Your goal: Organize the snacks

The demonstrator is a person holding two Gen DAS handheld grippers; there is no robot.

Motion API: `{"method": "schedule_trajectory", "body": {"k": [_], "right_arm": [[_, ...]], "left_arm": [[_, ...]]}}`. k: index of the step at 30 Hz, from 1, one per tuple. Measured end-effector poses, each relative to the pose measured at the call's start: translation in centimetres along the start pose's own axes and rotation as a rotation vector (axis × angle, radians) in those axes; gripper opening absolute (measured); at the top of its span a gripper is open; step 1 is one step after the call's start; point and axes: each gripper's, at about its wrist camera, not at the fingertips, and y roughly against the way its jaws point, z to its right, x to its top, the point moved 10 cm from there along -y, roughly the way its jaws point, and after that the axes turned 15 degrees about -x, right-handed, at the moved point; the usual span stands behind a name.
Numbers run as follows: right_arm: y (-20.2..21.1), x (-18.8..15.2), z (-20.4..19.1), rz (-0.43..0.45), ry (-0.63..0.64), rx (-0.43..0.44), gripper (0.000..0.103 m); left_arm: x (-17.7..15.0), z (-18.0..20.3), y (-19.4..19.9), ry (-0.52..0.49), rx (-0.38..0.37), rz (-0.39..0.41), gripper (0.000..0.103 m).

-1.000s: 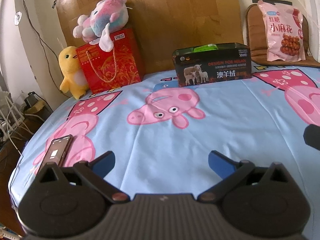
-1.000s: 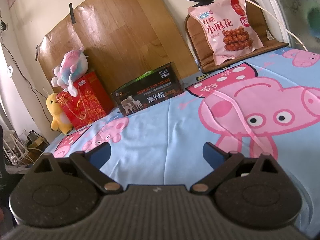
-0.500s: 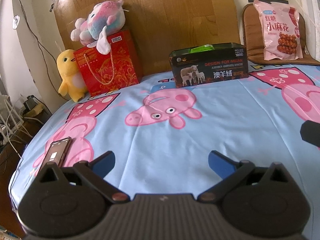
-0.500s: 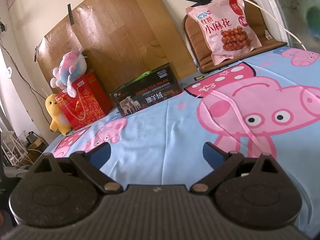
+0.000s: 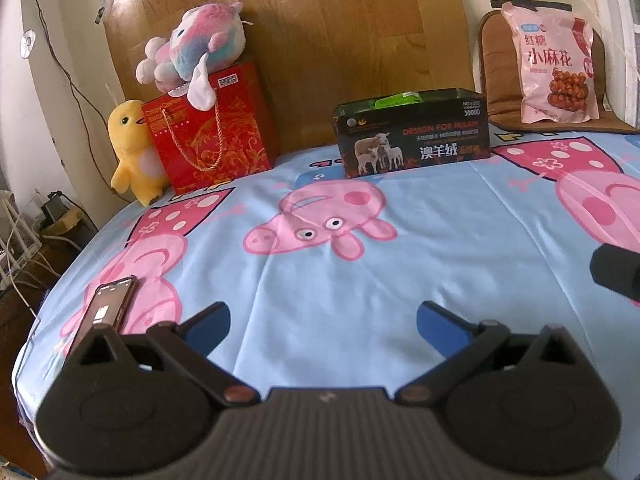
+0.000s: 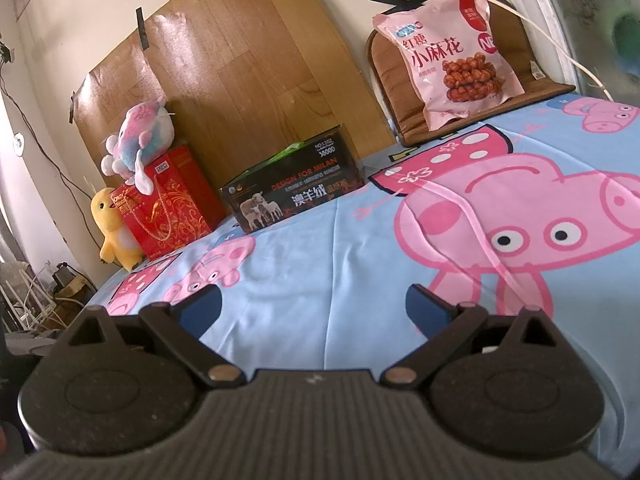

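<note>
Snack bag (image 6: pixel 454 58) propped upright on a brown cushion (image 6: pixel 384 68) at the head of the bed, well apart from both grippers.

The left gripper (image 5: pixel 323 322) and right gripper (image 6: pixel 313 306) hover low over the blue cartoon-pig bedsheet (image 5: pixel 400 264), jaws wide open and holding nothing. Something green, possibly another snack, lies in the dark box (image 5: pixel 414 138), so this fits sorting either underway or nearly over. A wooden board (image 6: pixel 248 64) leans on the wall.

yellow duck plush (image 5: pixel 132 152) | pastel plush (image 5: pixel 196 54) atop red gift bag (image 5: pixel 212 128) | phone (image 5: pixel 108 306) on bedsheet (image 5: pixel 360 280)
</note>
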Motion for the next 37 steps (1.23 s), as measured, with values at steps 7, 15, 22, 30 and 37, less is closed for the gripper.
{"method": "schedule_trajectory", "body": {"k": [7, 15, 22, 30, 37], "right_arm": [[0.00, 0.00, 0.00, 0.000, 0.000, 0.000, 0.100], [-0.02, 0.00, 0.00, -0.001, 0.000, 0.001, 0.100], [-0.01, 0.02, 0.01, 0.000, 0.000, 0.000, 0.100], [-0.02, 0.00, 0.02, 0.000, 0.001, 0.001, 0.100], [-0.01, 0.06, 0.00, 0.002, 0.002, 0.001, 0.100]], "left_arm": [[0.22, 0.26, 0.14, 0.003, -0.021, 0.004, 0.103], [0.10, 0.27, 0.06, 0.019, -0.033, -0.002, 0.103], [-0.08, 0.17, -0.12, 0.033, -0.041, -0.011, 0.103], [-0.18, 0.17, -0.13, 0.043, -0.051, -0.014, 0.103], [0.15, 0.95, 0.21, 0.028, -0.088, 0.011, 0.103]]}}
